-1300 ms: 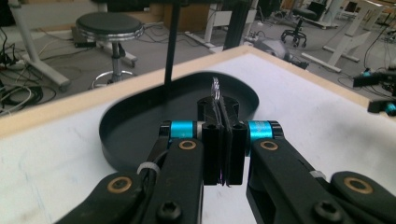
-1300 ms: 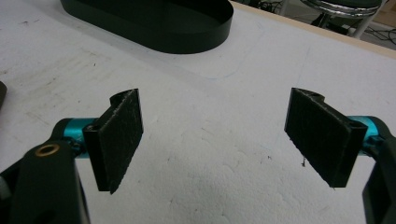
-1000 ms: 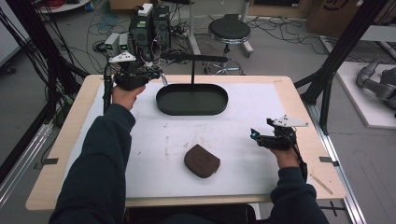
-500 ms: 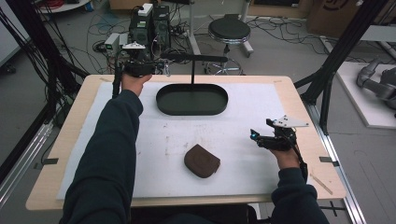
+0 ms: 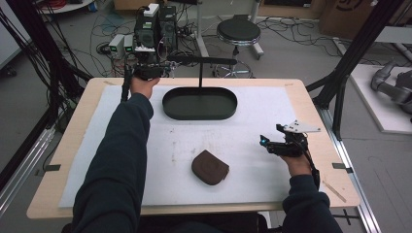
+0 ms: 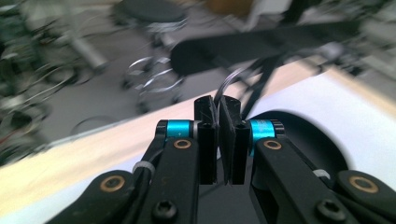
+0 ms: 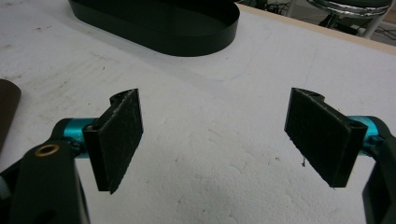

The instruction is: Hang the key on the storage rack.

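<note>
My left gripper (image 5: 164, 68) is at the table's far edge, reaching toward the left end of the stand's black crossbar (image 5: 204, 60). In the left gripper view the left gripper (image 6: 219, 105) has its pads a narrow slit apart. The jaws have just been opening a little, and I make out nothing between them in the blur. The crossbar (image 6: 261, 44) lies just beyond the tips. My right gripper (image 5: 263, 141) rests on the white mat (image 5: 243, 187) at the right, and in the right gripper view the right gripper (image 7: 215, 135) is wide open and empty. A brown pouch (image 5: 210, 167) lies on the mat at front centre.
The stand's post rises from a black oval tray (image 5: 167, 104), also seen in the right gripper view as the tray (image 7: 187, 37). The pouch's edge (image 7: 7, 112) shows at that view's left. Behind the table are a stool (image 5: 238, 31), boxes of electronics (image 5: 150, 29) and cables.
The left hand has moved away from me, from beside the tray's left end to the left end of the crossbar. The right hand and the pouch have stayed put.
</note>
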Tool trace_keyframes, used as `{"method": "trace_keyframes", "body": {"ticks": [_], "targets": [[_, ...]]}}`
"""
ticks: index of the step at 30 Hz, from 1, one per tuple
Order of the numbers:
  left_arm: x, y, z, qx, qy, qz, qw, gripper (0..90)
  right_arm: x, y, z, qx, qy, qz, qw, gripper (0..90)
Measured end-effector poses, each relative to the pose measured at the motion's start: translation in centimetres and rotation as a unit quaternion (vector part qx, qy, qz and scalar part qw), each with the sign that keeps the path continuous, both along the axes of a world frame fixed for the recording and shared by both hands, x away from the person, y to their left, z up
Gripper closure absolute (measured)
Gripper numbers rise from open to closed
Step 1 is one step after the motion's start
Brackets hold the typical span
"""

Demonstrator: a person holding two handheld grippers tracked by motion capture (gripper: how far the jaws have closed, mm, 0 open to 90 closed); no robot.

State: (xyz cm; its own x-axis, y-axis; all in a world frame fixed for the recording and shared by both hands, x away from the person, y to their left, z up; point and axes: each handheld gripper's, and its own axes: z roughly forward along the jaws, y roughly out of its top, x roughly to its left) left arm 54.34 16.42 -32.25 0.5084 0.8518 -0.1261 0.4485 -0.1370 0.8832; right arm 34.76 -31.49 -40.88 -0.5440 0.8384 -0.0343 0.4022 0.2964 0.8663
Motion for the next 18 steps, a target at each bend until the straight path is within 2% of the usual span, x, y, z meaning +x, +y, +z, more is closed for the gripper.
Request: {"method": "trace_keyframes", "body": {"ticks": [2, 4, 6, 9, 11, 12, 13, 14, 15, 18], "targets": [[-0.7, 0.1, -0.5, 0.004, -0.005, 0.01, 0.9999, 78.3, -0.1, 0.0, 0.1, 0.0, -0.003, 0.0, 1.0, 19.6], [-1.6, 0.5, -0.9, -0.005, -0.014, 0.02, 0.9997, 69.4, -0.1, 0.1, 0.1, 0.001, -0.001, 0.002, 1.0, 19.6], [-2.5, 1.0, -1.5, -0.019, -0.018, 0.017, 0.9995, 58.1, -0.1, 0.2, 0.0, 0.0, -0.001, 0.005, 1.0, 19.6], [-4.3, 1.8, -2.3, -0.038, -0.032, 0.006, 0.9988, 49.3, -0.2, 0.5, 0.1, -0.002, -0.003, 0.012, 0.9999, 20.2], [-5.6, 2.3, -2.7, -0.05, -0.037, 0.0, 0.9981, 39.4, -0.3, 0.6, 0.3, -0.002, -0.006, 0.02, 0.9998, 25.5], [-6.3, 2.5, -2.8, -0.045, -0.04, 0.005, 0.9982, 34.0, -0.4, 0.8, 0.3, -0.003, -0.01, 0.021, 0.9997, 25.5], [-6.9, 2.6, -2.9, -0.045, -0.04, 0.013, 0.9981, 24.5, -0.4, 0.9, 0.3, -0.003, -0.01, 0.022, 0.9997, 25.5], [-7.6, 2.9, -3.0, -0.052, -0.04, 0.008, 0.9978, 19.8, -0.4, 1.1, 0.4, -0.003, -0.011, 0.024, 0.9996, 25.4], [-8.4, 3.2, -3.1, -0.064, -0.042, -0.002, 0.9971, 19.4, -0.3, 1.3, 0.3, -0.004, -0.011, 0.029, 0.9995, 25.4], [-10.5, 3.6, -3.2, -0.069, -0.059, -0.015, 0.9957, 19.4, -0.1, 1.9, 0.3, -0.009, -0.006, 0.039, 0.9992, 24.7]]}}
